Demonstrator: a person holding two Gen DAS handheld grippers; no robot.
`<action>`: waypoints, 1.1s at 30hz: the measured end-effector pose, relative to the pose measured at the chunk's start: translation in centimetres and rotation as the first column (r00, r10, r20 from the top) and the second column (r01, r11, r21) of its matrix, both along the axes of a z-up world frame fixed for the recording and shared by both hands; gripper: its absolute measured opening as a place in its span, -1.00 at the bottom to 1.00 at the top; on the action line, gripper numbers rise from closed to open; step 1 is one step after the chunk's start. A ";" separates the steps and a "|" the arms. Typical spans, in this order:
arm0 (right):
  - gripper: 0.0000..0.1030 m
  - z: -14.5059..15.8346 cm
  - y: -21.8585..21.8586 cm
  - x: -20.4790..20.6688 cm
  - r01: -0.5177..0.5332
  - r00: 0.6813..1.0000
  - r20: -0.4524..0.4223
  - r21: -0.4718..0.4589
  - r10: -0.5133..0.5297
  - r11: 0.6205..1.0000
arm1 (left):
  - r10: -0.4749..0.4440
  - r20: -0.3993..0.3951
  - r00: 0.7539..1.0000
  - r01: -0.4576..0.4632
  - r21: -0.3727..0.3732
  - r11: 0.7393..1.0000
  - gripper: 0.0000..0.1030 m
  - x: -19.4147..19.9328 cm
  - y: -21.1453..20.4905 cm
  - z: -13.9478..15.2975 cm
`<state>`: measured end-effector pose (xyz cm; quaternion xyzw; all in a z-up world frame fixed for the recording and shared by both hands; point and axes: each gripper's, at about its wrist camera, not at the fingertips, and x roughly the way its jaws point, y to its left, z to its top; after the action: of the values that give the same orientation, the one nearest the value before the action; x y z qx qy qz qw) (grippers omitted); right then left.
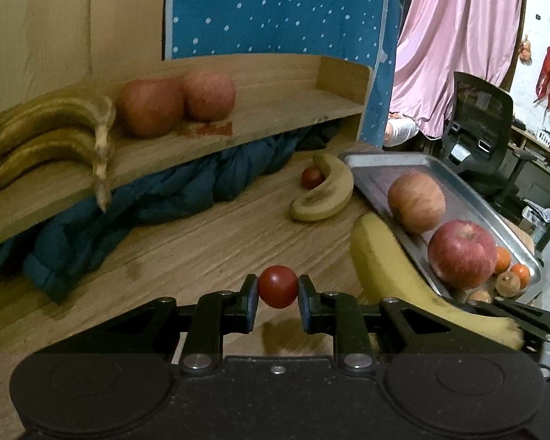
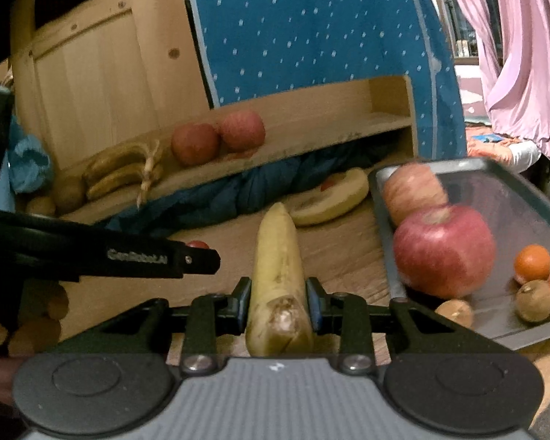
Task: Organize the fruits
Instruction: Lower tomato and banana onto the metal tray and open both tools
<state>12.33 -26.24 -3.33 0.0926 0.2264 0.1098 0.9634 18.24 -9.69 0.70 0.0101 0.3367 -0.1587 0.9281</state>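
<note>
The only text that can be read is "GenRobot.AI", in pale letters on the black arm of the left gripper [image 2: 198,253], seen in the right wrist view, and the letters are somewhat blurred

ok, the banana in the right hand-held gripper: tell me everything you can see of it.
The banana is pale yellow, unpeeled and slightly curved, with small dark flecks. The end nearest the camera is brown, scuffed and frayed-looking. The right hand-held gripper is shut on it, blue pads pressing both sides near that end. It points away from the camera toward the wooden shelf, just left of the metal tray. In the left wrist view it runs alongside the tray's edge. Whether it rests on the table is unclear.
</note>
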 end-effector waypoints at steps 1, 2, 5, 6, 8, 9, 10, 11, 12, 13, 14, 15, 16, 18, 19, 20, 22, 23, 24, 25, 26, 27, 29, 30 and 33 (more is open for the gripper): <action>-0.32 0.4 -0.3 -0.3 0.004 1.000 0.013 0.003 -0.004 1.000 | -0.001 0.008 1.000 0.001 0.000 1.000 -0.53 0.0 -0.3 0.3; -0.32 0.8 -0.6 -0.6 0.009 1.000 0.027 0.006 -0.009 1.000 | -0.002 0.016 1.000 0.002 -0.001 1.000 -0.53 0.0 -0.6 0.5; -0.32 2.0 -1.7 -1.4 0.028 0.997 0.069 0.018 -0.029 0.999 | -0.008 0.038 0.999 0.008 -0.007 1.000 -0.53 0.1 -1.6 1.3; -0.32 2.4 -2.2 -1.7 0.036 0.996 0.084 0.019 -0.037 0.999 | -0.011 0.046 0.999 0.012 -0.009 1.000 -0.53 0.1 -2.1 1.6; -0.32 3.2 -3.1 -2.1 0.053 0.993 0.107 0.014 -0.055 0.998 | -0.022 0.057 0.998 0.023 -0.013 1.000 -0.53 0.1 -3.1 2.0; -0.32 3.5 -3.8 -2.2 0.065 0.991 0.117 0.011 -0.066 0.998 | -0.030 0.062 0.998 0.031 -0.015 0.999 -0.53 0.2 -3.6 2.1; -0.32 3.8 -4.4 -2.3 0.078 0.989 0.124 0.007 -0.078 0.997 | -0.042 0.069 0.997 0.043 -0.017 0.999 -0.53 0.2 -4.3 2.4; -0.32 4.0 -5.1 -2.3 0.094 0.987 0.130 0.002 -0.093 0.996 | -0.054 0.075 0.996 0.055 -0.019 0.998 -0.53 0.2 -5.0 2.5; -0.32 4.2 -5.9 -2.4 0.113 0.984 0.136 -0.003 -0.111 0.994 | -0.068 0.081 0.994 0.070 -0.020 0.997 -0.53 0.2 -5.7 2.7; -0.32 4.4 -6.6 -2.4 0.131 0.982 0.140 -0.008 -0.129 0.991 | -0.082 0.085 0.993 0.085 -0.022 0.996 -0.53 0.2 -6.5 2.8; -0.32 4.5 -7.5 -2.4 0.155 0.978 0.143 -0.014 -0.152 0.988 | -0.098 0.089 0.991 0.100 -0.025 0.995 -0.53 0.1 -7.2 2.9; -0.32 4.5 -8.4 -2.4 0.177 0.974 0.145 -0.018 -0.172 0.984 | -0.114 0.093 0.989 0.117 -0.027 0.993 -0.53 0.1 -8.0 2.9; -0.32 4.4 -9.2 -2.3 0.199 0.970 0.144 -0.022 -0.194 0.980 | -0.132 0.095 0.987 0.135 -0.029 0.990 -0.53 0.1 -8.8 3.0; -0.32 4.3 -10.9 -2.2 0.246 0.961 0.135 -0.030 -0.240 0.969 | -0.165 0.098 0.981 0.169 -0.032 0.985 -0.52 0.0 -10.4 3.0; -0.32 4.1 -11.7 -2.2 0.267 0.957 0.128 -0.031 -0.261 0.963 | -0.181 0.099 0.978 0.185 -0.033 0.982 -0.52 -0.1 -11.0 3.0; -0.32 4.0 -12.4 -2.1 0.285 0.953 0.119 -0.030 -0.280 0.958 | -0.198 0.101 0.975 0.203 -0.034 0.979 -0.52 -0.1 -11.7 2.9; -0.32 3.6 -13.8 -2.2 0.318 0.944 0.102 -0.030 -0.314 0.948 | -0.234 0.107 0.966 0.239 -0.039 0.970 -0.52 -0.4 -13.0 2.9; -0.32 3.4 -14.3 -2.2 0.332 0.940 0.092 -0.030 -0.328 0.943 | -0.248 0.108 0.963 0.254 -0.040 0.966 -0.52 -0.4 -13.5 2.9; -0.32 3.1 -14.9 -2.2 0.344 0.937 0.081 -0.030 -0.340 0.939 | -0.262 0.108 0.959 0.268 -0.040 0.963 -0.52 -0.5 -14.1 2.8; -0.32 2.8 -15.3 -2.1 0.352 0.935 0.070 -0.030 -0.349 0.936 | -0.274 0.107 0.956 0.280 -0.041 0.959 -0.52 -0.5 -14.6 2.8; -0.32 2.5 -15.7 -2.1 0.358 0.932 0.059 -0.029 -0.356 0.933 | -0.287 0.106 0.952 0.292 -0.042 0.955 -0.52 -0.5 -15.0 2.7; -0.32 2.2 -16.0 -2.0 0.364 0.931 0.049 -0.029 -0.362 0.931 | -0.301 0.104 0.948 0.307 -0.042 0.951 -0.52 -0.6 -15.5 2.6; -0.32 1.7 -16.6 -2.0 0.372 0.928 0.035 -0.029 -0.371 0.928 | -0.322 0.101 0.941 0.328 -0.041 0.944 -0.52 -0.6 -16.2 2.3; -0.32 1.5 -16.9 -1.9 0.374 0.927 0.026 -0.028 -0.374 0.927 | -0.331 0.098 0.939 0.336 -0.040 0.941 -0.52 -0.7 -16.5 2.1; -0.32 1.0 -17.3 -1.7 0.377 0.926 0.004 -0.029 -0.377 0.926 | -0.338 0.088 0.937 0.342 -0.036 0.939 -0.52 -0.4 -17.1 1.9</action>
<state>10.60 -43.58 -2.37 0.1205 0.2065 -0.0809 0.9676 17.84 -26.82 2.56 0.0512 0.2878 -0.3245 0.8996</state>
